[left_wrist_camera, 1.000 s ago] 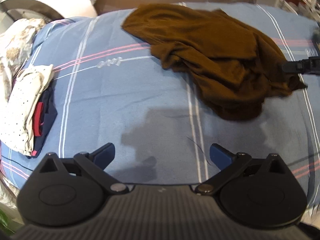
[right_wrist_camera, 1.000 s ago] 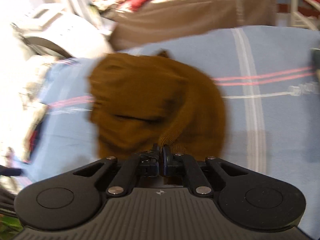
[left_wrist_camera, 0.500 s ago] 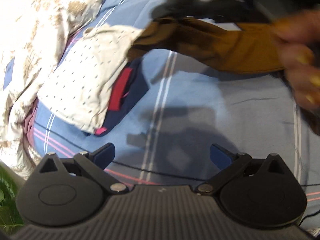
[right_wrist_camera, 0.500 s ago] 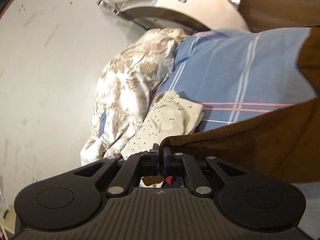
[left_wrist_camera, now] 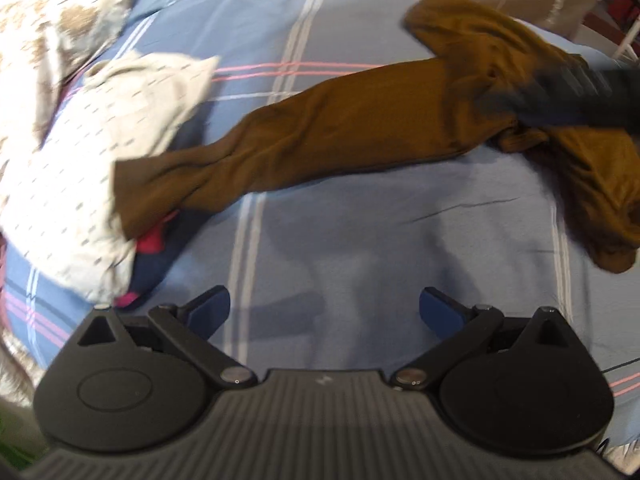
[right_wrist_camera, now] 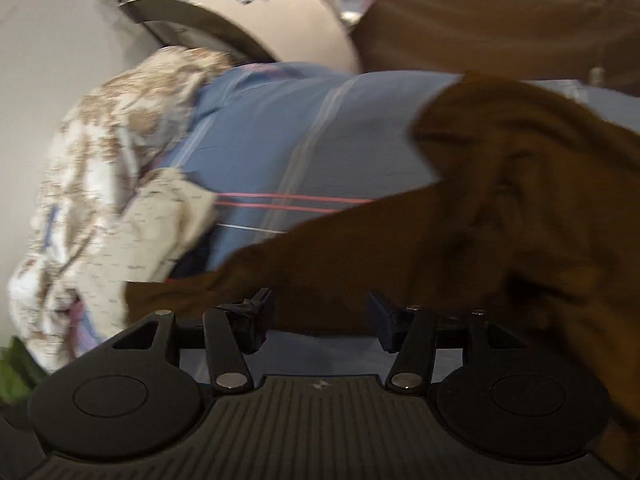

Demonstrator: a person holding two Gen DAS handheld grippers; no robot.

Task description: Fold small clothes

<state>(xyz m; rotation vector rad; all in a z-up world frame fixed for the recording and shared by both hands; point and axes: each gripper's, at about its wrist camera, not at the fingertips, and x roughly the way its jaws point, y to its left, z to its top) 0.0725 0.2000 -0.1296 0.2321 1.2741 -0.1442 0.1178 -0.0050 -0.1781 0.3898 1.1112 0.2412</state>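
Note:
A brown long-sleeved garment (left_wrist_camera: pixel 360 128) lies crumpled on the blue striped bedsheet (left_wrist_camera: pixel 380 264). One of its sleeves is drawn out to the left, and the cuff rests on a stack of folded clothes (left_wrist_camera: pixel 80 168). My left gripper (left_wrist_camera: pixel 324 308) hovers open over bare sheet in front of the sleeve, with nothing between its fingers. My right gripper (right_wrist_camera: pixel 320 312) is opening its jaws just above the sleeve (right_wrist_camera: pixel 340 264); the pads no longer pinch the cloth. A dark blur over the garment's body in the left wrist view is the right gripper (left_wrist_camera: pixel 580 96).
The stack has a cream dotted cloth on top and a navy and red piece (left_wrist_camera: pixel 152 256) under it. A floral cloth (right_wrist_camera: pixel 112 128) lies bunched at the bed's left edge. A white appliance (right_wrist_camera: pixel 260 12) and a brown covered piece of furniture (right_wrist_camera: pixel 500 28) stand behind the bed.
My right gripper pulled the brown sleeve leftward to the folded stack and then let it go, its jaws spreading apart. The left gripper moved left and stayed open.

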